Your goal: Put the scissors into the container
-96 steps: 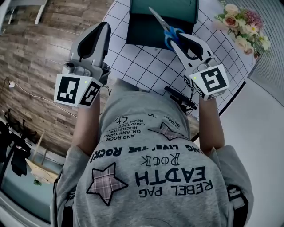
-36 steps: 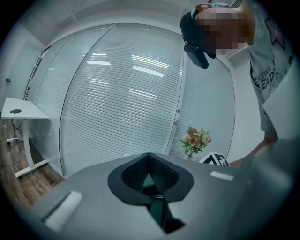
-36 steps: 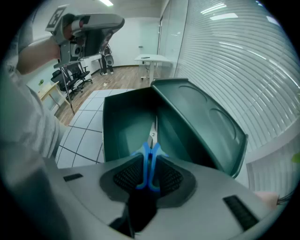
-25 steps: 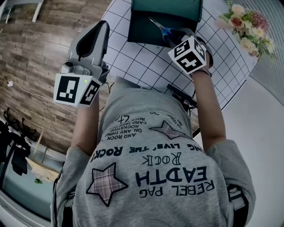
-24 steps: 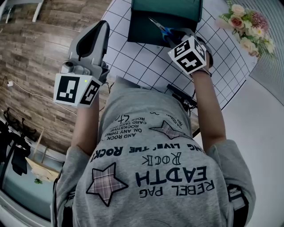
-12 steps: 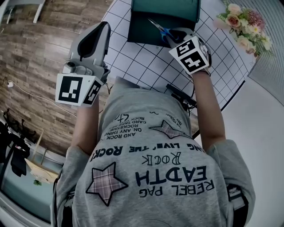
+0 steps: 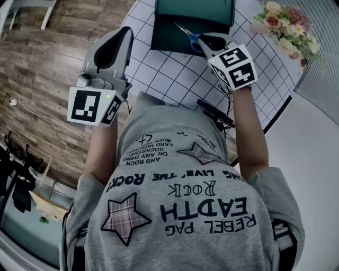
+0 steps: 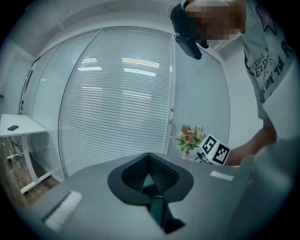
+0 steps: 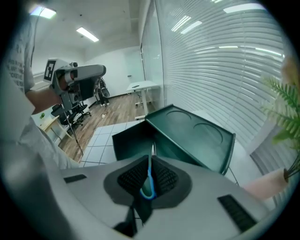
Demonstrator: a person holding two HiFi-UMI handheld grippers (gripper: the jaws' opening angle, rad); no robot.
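The gridded worktop (image 7: 164, 79) bore the open green container (image 7: 193, 10); the left gripper (image 7: 125, 32) was closed and empty, off to one side. The right gripper (image 7: 207, 46), its jaws having just closed, pinched the scissors (image 7: 189, 34) by the blue handle over the container's near edge. So thin a hold could let them swivel and drop outside.

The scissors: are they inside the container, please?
Out: the right gripper, jaws just closed on the scissors, holds them before the container.

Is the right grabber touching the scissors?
Touching. The right gripper view shows the right gripper, whose jaws have just been closing, pinching the scissors by the blue handle.
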